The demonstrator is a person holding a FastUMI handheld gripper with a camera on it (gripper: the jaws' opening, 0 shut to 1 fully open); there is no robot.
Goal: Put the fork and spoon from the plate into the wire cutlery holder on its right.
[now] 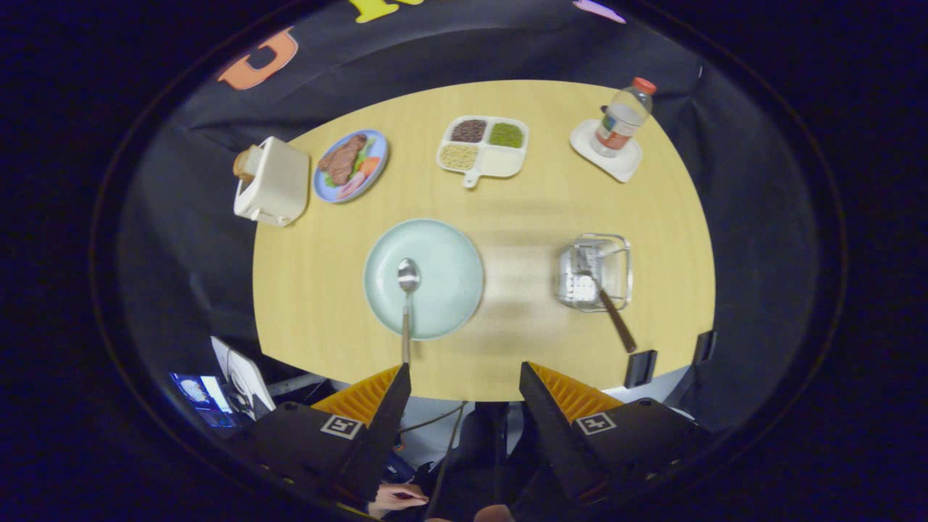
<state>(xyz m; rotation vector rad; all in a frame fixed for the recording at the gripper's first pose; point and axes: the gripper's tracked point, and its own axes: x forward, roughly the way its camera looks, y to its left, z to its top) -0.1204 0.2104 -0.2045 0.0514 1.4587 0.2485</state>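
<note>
At the tabletop's point(507, 210) far-left corner stands a white toaster point(274, 181) with a slice of bread point(245, 164) poking out of its slot. Just beside it, along the far edge, lies a blue plate of food point(352, 165) with a piece of meat and some vegetables. Farther right along the far edge sits a white divided tray point(483, 148) with a short handle, holding dark beans, green beans and pale grains in three of its compartments.

Nearer the front edge, left of centre, rests the pale green plate point(449, 279). The spoon point(407, 301) lies on it, bowl toward the plate's middle, its handle running over the near rim toward the front edge of the tabletop.

The gripper point(464, 380) hangs above the front edge with its fingers spread wide and nothing between them; the spoon's handle end lies just ahead of the left finger.

To the right of the plate, well apart from it, stands the wire cutlery holder point(594, 272). The fork point(600, 297) is already in it, tines down inside, its dark handle leaning out toward the front-right edge.

At the far-right corner a plastic bottle point(622, 119) with a red cap stands on a white coaster point(616, 161).
</note>
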